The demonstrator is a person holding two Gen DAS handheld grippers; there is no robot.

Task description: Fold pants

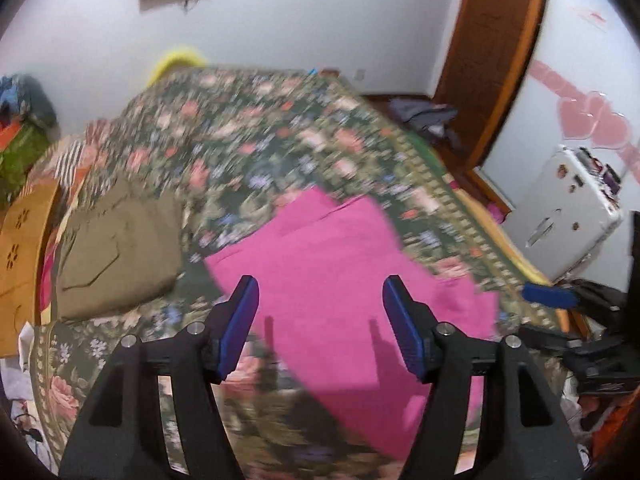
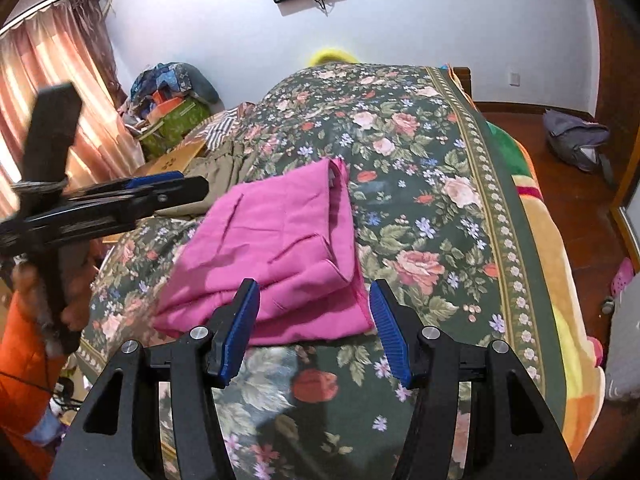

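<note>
Pants [image 2: 280,248], pink, folded, lie on floral bedspread [image 2: 432,208] beside olive garment [image 1: 116,248]. Left gripper [image 1: 320,312] and right gripper [image 2: 314,312] hover above, both spread wide, grasping nothing.

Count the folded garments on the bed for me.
2: the pink pants mid-bed near both grippers, and an olive garment further left. More may sit hidden by the clutter.

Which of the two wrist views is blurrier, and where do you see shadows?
Left wrist view: motion blur smears the floral bedspread; finger shadows fall on the pink pants. Right wrist view: sharper bedspread, but the left gripper is blurred; both views bend the walls.
</note>
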